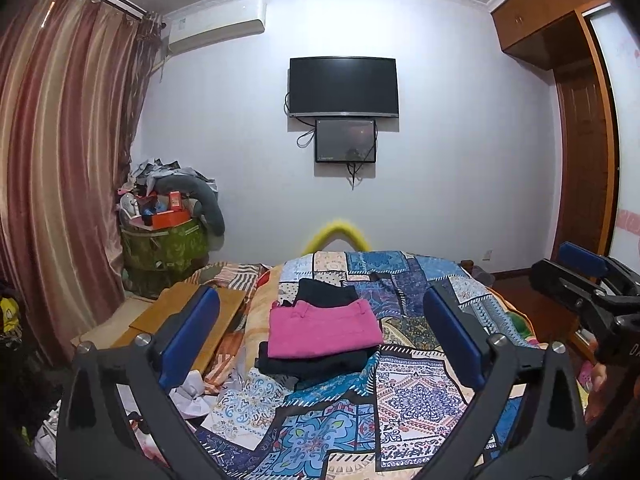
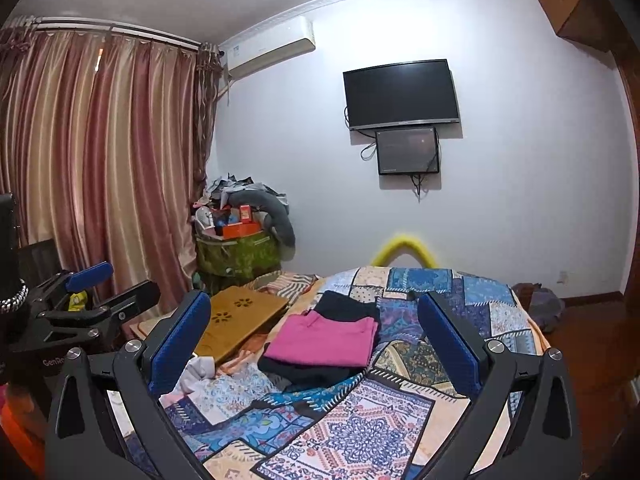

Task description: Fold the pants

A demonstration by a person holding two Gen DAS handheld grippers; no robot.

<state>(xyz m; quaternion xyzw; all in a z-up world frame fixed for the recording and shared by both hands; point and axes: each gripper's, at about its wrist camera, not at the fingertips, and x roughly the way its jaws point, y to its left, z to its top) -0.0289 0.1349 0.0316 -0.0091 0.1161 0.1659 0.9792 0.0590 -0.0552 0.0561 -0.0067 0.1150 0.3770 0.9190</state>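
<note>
**Inspector:** Pants first, left wrist view. The pink pants lie folded into a flat rectangle on top of a dark folded garment, and a second dark garment sits just behind, all on the patchwork bedspread. I judge this a deliberate pile: finished pieces stacked toward the middle of the bed so the near cloth stays free.

**Clerk:** And the left gripper?

**Inspector:** Spread wide, nothing between its blue pads; the stack merely shows through the gap farther off. The right gripper appears at the right edge, beside the bed.

**Clerk:** Right wrist view?

**Inspector:** Same pink pants, same pile, seen slightly from the right. The right gripper is likewise spread and holds nothing; its pads stand apart from the cloth. The left gripper hangs at the left, near a wooden lap table on the bed's edge.

**Clerk:** Verdict?

**Inspector:** Both claws held back and empty suggests the fold is done and released, in my judgement
</note>
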